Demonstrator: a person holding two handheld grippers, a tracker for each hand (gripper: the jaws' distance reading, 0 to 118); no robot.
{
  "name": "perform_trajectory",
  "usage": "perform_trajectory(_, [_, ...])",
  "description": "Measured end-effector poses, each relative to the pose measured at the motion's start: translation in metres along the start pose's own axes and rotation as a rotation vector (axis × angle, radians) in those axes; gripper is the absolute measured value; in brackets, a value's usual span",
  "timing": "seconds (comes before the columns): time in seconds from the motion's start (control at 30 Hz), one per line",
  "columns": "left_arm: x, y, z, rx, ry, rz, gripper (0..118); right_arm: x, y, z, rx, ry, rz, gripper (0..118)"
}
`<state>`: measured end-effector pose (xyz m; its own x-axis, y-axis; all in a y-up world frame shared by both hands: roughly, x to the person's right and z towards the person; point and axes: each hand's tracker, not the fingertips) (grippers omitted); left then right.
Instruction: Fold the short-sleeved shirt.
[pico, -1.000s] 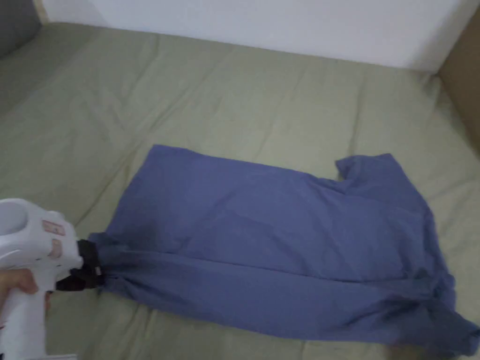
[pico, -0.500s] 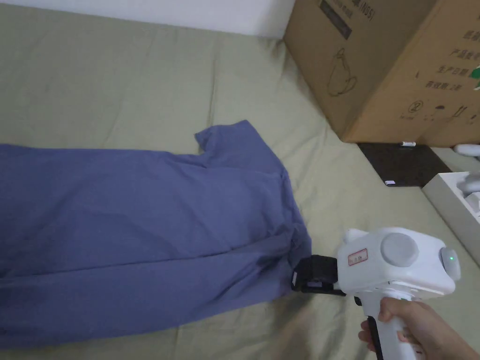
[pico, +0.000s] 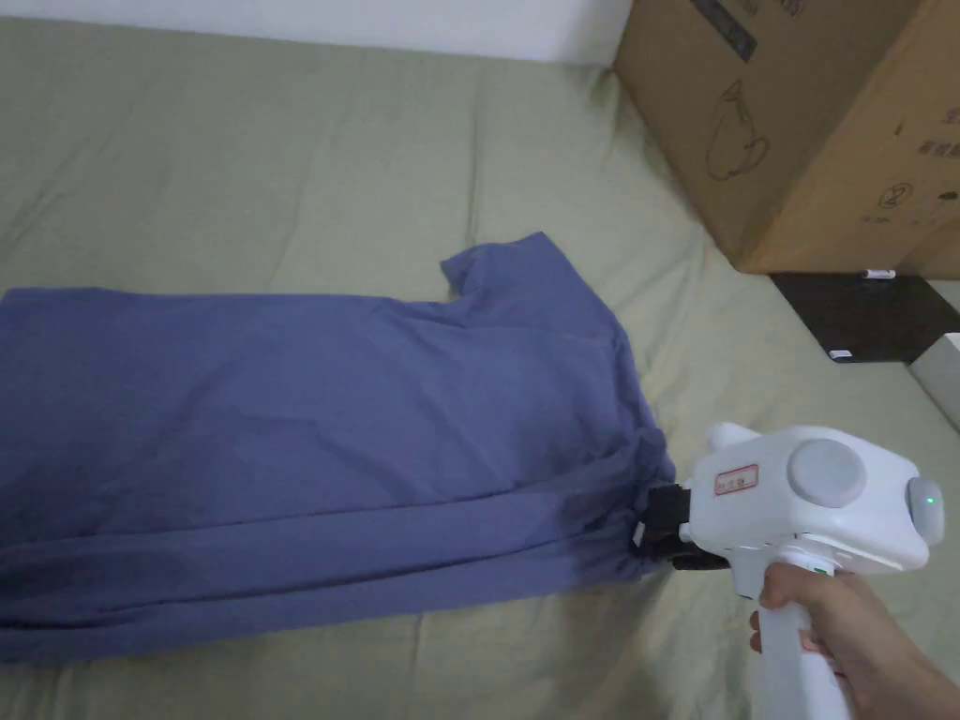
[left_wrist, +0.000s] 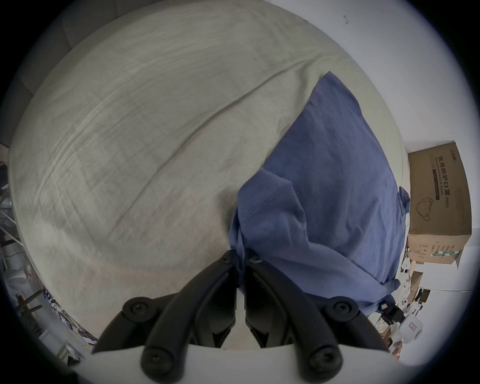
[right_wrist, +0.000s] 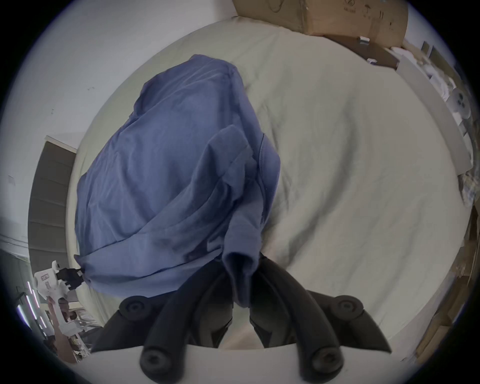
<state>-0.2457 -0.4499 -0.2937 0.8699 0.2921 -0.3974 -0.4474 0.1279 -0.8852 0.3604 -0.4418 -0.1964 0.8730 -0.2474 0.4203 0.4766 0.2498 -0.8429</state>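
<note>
**Blue shirt held at both ends on the green bed**

The blue shirt (pico: 309, 431) lies long and flat on the green sheet (pico: 281, 169). It is folded over along its near side, so that edge looks thick and has long creases.

The right gripper (pico: 656, 534) holds the shirt's near right corner, by the shoulder end. In the right gripper view the black jaws are closed in on a bunch of cloth that hangs down between them. A hand (pico: 844, 637) grips its white handle.

The left gripper (left_wrist: 240, 259) holds the other end, at the hem. Its jaws are pressed almost together, with a thin bit of the blue cloth pinched at the tips. It can also be seen far off in the right gripper view (right_wrist: 78, 275), at the shirt's far corner.

One short sleeve (pico: 511, 267) sticks out on the far side, lying flat.

There is lots of bare sheet beyond the shirt, up to the white wall (pico: 375, 23). A big cardboard box (pico: 825, 122) sits on the right, apart from the shirt. A dark flat thing (pico: 872, 314) lies next to the box.
</note>
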Motion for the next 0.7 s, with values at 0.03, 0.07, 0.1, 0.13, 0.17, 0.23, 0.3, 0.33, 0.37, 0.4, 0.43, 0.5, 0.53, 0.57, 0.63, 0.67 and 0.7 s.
perform_trajectory(0.03, [0.000,-0.003,0.006,0.003,-0.009,-0.002,5,-0.002,0.000,0.005,0.008,-0.001,-0.009,9])
perform_trajectory(0.07, [-0.001,-0.005,0.012,0.007,-0.015,-0.006,4,0.000,-0.002,0.011,0.019,0.016,-0.024,9])
perform_trajectory(0.1, [-0.002,-0.006,0.019,0.013,-0.019,-0.008,5,0.001,-0.004,0.019,0.034,0.026,-0.036,9])
perform_trajectory(0.13, [-0.008,-0.005,0.025,0.014,-0.039,-0.006,4,0.003,-0.006,0.027,0.047,0.040,-0.044,9])
perform_trajectory(0.17, [-0.011,-0.005,0.033,0.023,-0.061,0.003,4,0.003,-0.009,0.039,0.058,0.059,-0.050,9])
perform_trajectory(0.23, [-0.015,-0.009,0.048,0.038,-0.104,0.013,4,0.005,-0.017,0.057,0.074,0.079,-0.059,9])
perform_trajectory(0.3, [-0.021,-0.013,0.062,0.041,-0.096,0.003,5,0.003,-0.029,0.076,0.086,0.079,-0.047,9])
perform_trajectory(0.33, [-0.024,-0.018,0.067,0.042,-0.091,-0.003,5,0.003,-0.036,0.085,0.093,0.079,-0.038,9])
perform_trajectory(0.37, [-0.030,-0.024,0.073,0.040,-0.093,-0.007,5,0.005,-0.044,0.092,0.099,0.080,-0.032,9])
perform_trajectory(0.4, [-0.036,-0.030,0.078,0.036,-0.099,-0.007,5,0.008,-0.053,0.098,0.102,0.083,-0.028,9])
perform_trajectory(0.43, [-0.043,-0.039,0.083,0.039,-0.092,-0.003,5,0.009,-0.062,0.104,0.108,0.061,-0.024,9])
perform_trajectory(0.5, [-0.060,-0.057,0.089,0.019,-0.114,-0.002,5,0.017,-0.084,0.109,0.101,0.056,-0.012,9])
perform_trajectory(0.53, [-0.069,-0.067,0.089,0.004,-0.115,0.009,5,0.021,-0.096,0.109,0.082,0.041,-0.015,9])
perform_trajectory(0.57, [-0.076,-0.077,0.088,-0.013,-0.111,0.011,5,0.024,-0.106,0.106,0.061,0.029,-0.022,9])
perform_trajectory(0.63, [-0.087,-0.093,0.081,-0.030,-0.097,0.013,5,0.032,-0.124,0.096,0.018,0.019,-0.033,9])
perform_trajectory(0.67, [-0.093,-0.097,0.074,-0.038,-0.091,0.017,5,0.035,-0.132,0.090,0.000,0.007,-0.043,9])
perform_trajectory(0.7, [-0.096,-0.101,0.070,-0.040,-0.092,0.025,5,0.040,-0.134,0.080,-0.012,-0.004,-0.046,9])
